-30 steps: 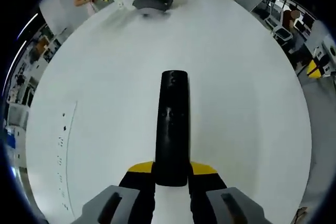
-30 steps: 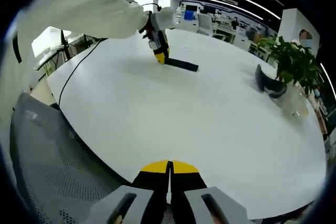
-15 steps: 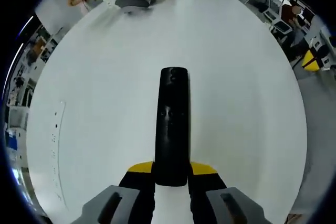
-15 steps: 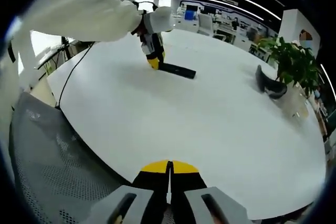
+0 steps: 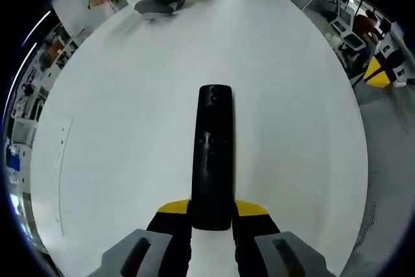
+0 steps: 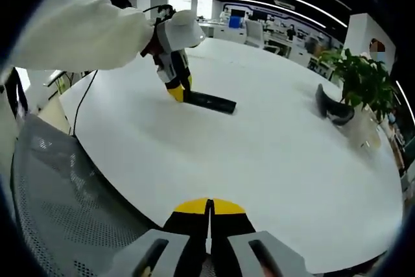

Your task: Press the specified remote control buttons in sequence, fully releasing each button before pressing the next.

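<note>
A long black remote control (image 5: 214,154) runs up the middle of the left gripper view, its near end clamped between the yellow-tipped jaws of my left gripper (image 5: 212,215), which is shut on it above the white table (image 5: 130,95). The same remote (image 6: 209,102) appears in the right gripper view, held by the left gripper (image 6: 176,91) in a white-gloved hand at the far left of the table. My right gripper (image 6: 209,215) sits shut with nothing between its jaws, over the table's near edge.
A potted green plant (image 6: 363,76) and a dark grey curved object (image 6: 331,107) stand at the table's far right; they sit at the top left in the left gripper view (image 5: 155,6). A grey mesh chair (image 6: 58,205) is below the near edge. A black cable (image 6: 91,89) trails off the left.
The left gripper has carried the remote nearer to the right gripper and toward the table's near side. The right gripper has stayed put and shut.
</note>
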Action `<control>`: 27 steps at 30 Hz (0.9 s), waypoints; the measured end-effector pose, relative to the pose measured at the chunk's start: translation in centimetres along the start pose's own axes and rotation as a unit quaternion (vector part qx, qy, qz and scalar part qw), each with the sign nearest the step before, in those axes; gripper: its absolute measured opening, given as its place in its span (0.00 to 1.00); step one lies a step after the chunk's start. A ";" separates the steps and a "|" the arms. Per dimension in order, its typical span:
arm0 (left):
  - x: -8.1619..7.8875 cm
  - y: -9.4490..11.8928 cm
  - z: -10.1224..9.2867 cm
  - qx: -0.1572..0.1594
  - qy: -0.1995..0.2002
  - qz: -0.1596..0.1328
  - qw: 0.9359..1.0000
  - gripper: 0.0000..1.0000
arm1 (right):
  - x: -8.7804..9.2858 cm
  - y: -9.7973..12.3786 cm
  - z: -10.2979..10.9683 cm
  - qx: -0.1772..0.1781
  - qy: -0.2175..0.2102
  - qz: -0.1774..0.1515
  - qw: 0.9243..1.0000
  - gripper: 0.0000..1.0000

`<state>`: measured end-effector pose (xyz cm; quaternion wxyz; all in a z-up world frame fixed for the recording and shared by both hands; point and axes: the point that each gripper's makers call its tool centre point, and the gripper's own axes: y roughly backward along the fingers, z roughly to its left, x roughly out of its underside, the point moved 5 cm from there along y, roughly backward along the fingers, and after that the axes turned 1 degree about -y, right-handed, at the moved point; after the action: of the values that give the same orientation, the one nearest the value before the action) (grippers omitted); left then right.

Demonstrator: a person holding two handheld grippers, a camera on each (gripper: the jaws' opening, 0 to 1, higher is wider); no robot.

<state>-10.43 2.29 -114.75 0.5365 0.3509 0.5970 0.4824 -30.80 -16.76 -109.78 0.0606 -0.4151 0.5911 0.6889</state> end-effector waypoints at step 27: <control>1.6 1.1 -10.4 -0.009 0.032 -0.029 0.999 0.23 | -2.8 2.0 -0.9 -0.014 -0.072 -0.086 0.994 0.00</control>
<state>-21.02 2.01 -114.59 0.5337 0.3130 0.6197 0.4828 -29.67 -17.03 -106.43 0.1564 -0.4148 0.5374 0.7174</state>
